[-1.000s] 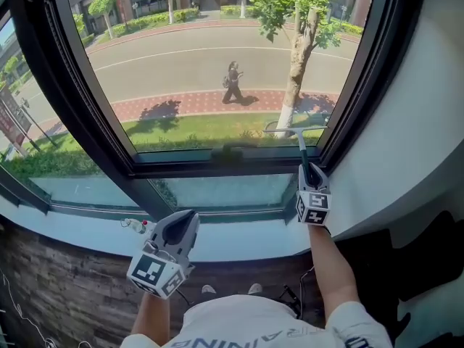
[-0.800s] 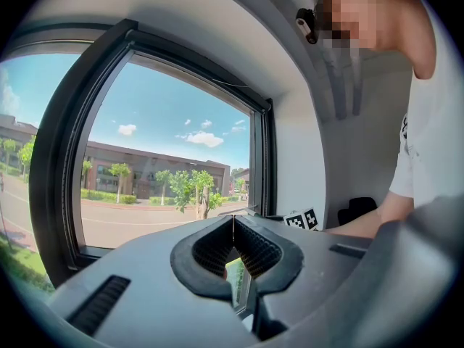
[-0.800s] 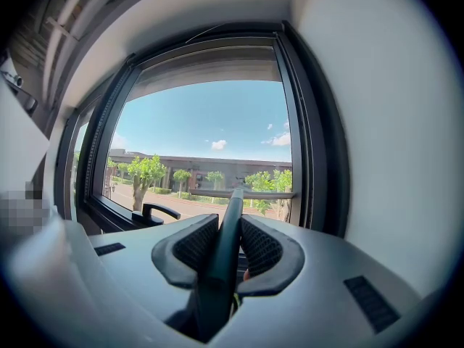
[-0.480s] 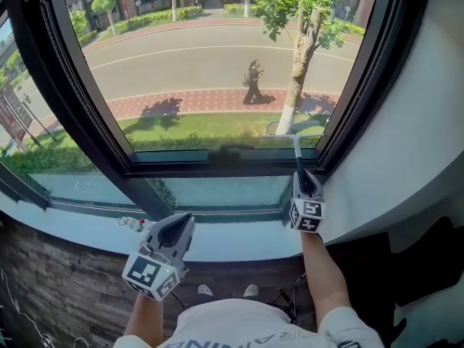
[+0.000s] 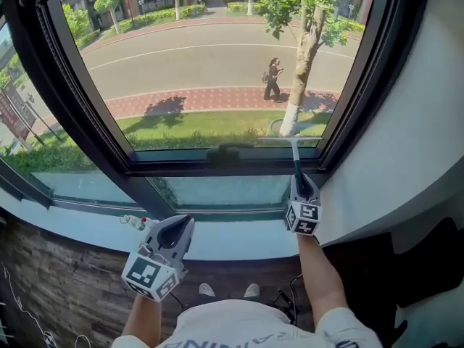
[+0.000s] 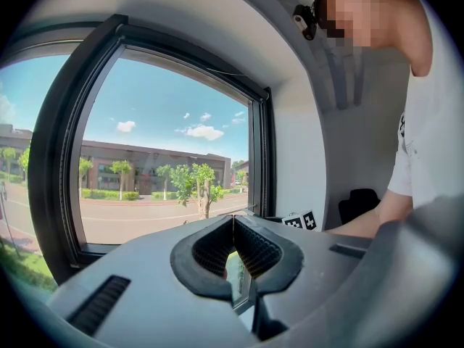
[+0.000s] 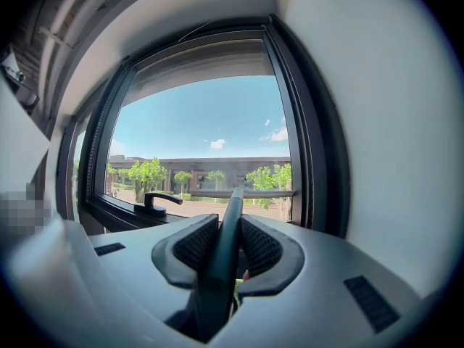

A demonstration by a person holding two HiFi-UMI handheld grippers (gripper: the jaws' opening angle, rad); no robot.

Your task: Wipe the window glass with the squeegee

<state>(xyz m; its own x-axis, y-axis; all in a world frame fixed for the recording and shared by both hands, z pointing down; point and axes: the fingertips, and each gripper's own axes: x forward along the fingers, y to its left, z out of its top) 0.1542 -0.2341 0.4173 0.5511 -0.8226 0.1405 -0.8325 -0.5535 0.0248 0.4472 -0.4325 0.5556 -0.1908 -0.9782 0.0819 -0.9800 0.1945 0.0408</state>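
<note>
At the left, the left gripper [image 5: 178,230] is held low, in front of the sill [image 5: 87,220] and well apart from the window glass [image 5: 203,64]. Its jaws are seen pressed together at the tips, and nothing is caught between them.

Toward the middle, a black window handle [image 5: 228,151] is seen on the lower frame rail, just left of the blade.

Further right, the squeegee [image 5: 295,158] is clamped by its dark handle between the jaws of the right gripper [image 5: 299,188], which are closed firmly on it. The handle's long axis is carried straight on from the jaws, up and away toward the pane. The blade is set crosswise at its far end, level, and lies at the bottom of the glass in the right-hand corner, close to the right frame [image 5: 355,85].

This is judged to be the low end of a stroke. Nearly all the glass lies above and to the left of the blade, so a lift along the handle's own line, and then a shift leftward, would probably be called for. Only the right gripper is placed to do it.
</note>
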